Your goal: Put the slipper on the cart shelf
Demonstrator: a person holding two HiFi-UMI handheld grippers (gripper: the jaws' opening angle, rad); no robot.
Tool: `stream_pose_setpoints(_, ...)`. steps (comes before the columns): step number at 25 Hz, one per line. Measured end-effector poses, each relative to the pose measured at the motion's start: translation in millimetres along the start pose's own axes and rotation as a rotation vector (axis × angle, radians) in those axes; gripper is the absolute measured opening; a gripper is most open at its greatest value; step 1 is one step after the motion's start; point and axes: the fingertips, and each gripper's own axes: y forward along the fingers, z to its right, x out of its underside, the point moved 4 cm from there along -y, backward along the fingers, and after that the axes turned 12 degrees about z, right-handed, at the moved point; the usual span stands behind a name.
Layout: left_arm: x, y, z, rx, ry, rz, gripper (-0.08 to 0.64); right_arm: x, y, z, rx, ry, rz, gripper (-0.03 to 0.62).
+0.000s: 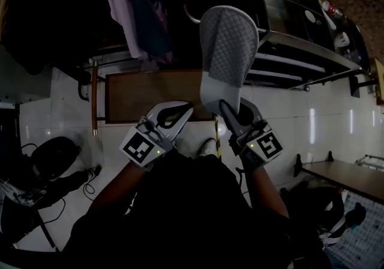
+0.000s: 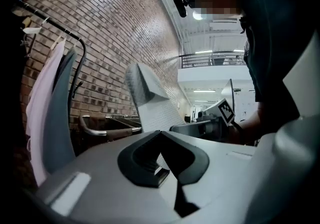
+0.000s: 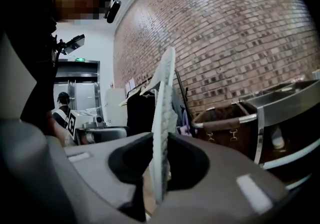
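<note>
A grey slipper (image 1: 228,51) stands on end with its quilted sole facing me, in front of the steel cart (image 1: 300,45) and its shelves (image 1: 282,60). My right gripper (image 1: 231,108) is shut on the slipper's lower end. In the right gripper view the slipper (image 3: 164,108) shows edge-on, pinched between the dark pads of the right gripper (image 3: 161,163). My left gripper (image 1: 171,119) hovers just left of it, jaws together and empty. In the left gripper view the slipper (image 2: 150,98) rises beyond the left gripper (image 2: 165,160).
A brown rectangular surface (image 1: 156,93) lies just beyond the grippers. Clothes (image 1: 132,3) hang on a rack at the upper left. A brown bin with a chrome rim (image 3: 225,118) stands by the brick wall. A black bag (image 1: 54,157) and cables lie on the floor at left; a table (image 1: 348,175) at right.
</note>
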Motion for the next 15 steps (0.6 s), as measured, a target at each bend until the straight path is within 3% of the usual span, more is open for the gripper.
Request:
stream_pose_setpoints(8,-21,26,21,0.059,0.040,0.014,0.003,-47,-23,-9,0.004,-0.073,0.095,0.066)
stream_pose_setpoints(15,-23,33,28,0.098,0.087,-0.014,0.002,-57,-27,-14,0.015,-0.109,0.121,0.066)
